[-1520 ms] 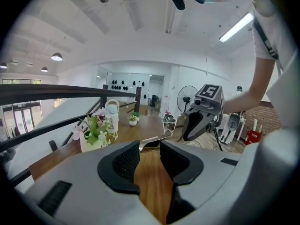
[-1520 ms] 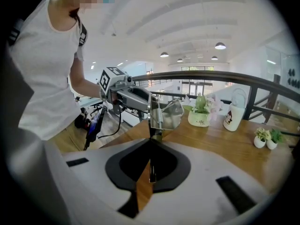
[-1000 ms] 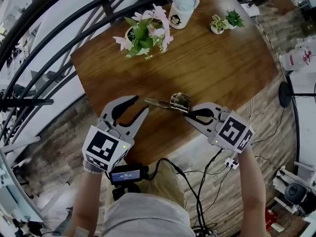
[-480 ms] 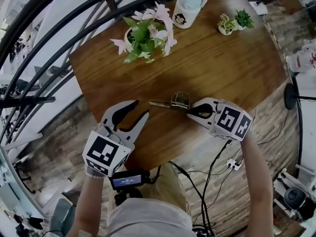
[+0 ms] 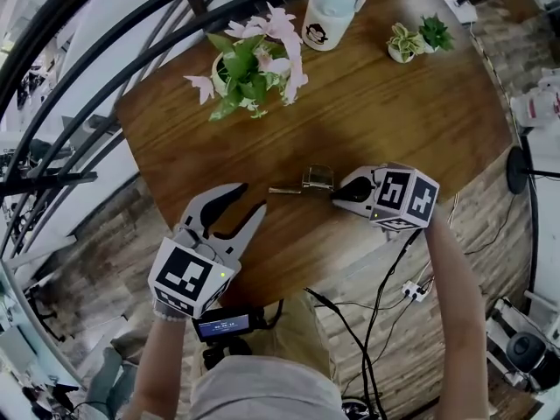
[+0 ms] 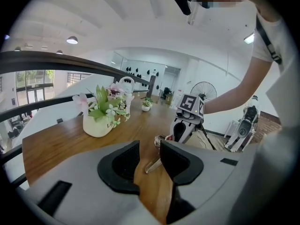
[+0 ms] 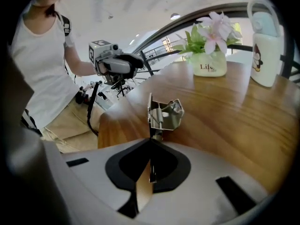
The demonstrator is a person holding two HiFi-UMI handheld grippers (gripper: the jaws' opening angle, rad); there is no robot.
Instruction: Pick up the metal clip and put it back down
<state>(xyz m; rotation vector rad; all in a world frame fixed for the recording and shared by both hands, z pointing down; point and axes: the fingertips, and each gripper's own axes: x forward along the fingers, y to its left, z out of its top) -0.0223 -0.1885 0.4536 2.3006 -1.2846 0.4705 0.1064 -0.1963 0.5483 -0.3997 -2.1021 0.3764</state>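
The metal clip (image 5: 308,180) is a shiny folded clamp with a long flat handle, low over the wooden table (image 5: 420,121) near its front edge. My right gripper (image 5: 336,195) is shut on one end of it. In the right gripper view the closed jaws (image 7: 151,143) pinch the thin handle and the clip body (image 7: 165,114) stands just beyond them. Whether the clip touches the wood I cannot tell. My left gripper (image 5: 238,201) hovers open to the clip's left with nothing between its fingers. In the left gripper view the clip (image 6: 153,164) shows past the jaws (image 6: 150,146).
At the table's far side stand a white pot of pink flowers (image 5: 249,59), a white lidded mug (image 5: 331,9) and two small potted plants (image 5: 411,38). Dark curved railings (image 5: 79,68) run along the left. Cables (image 5: 367,322) trail on the floor below the front edge.
My right gripper has dropped toward the table and tipped steeper, still holding the clip. The left gripper has sunk a little and stays open.
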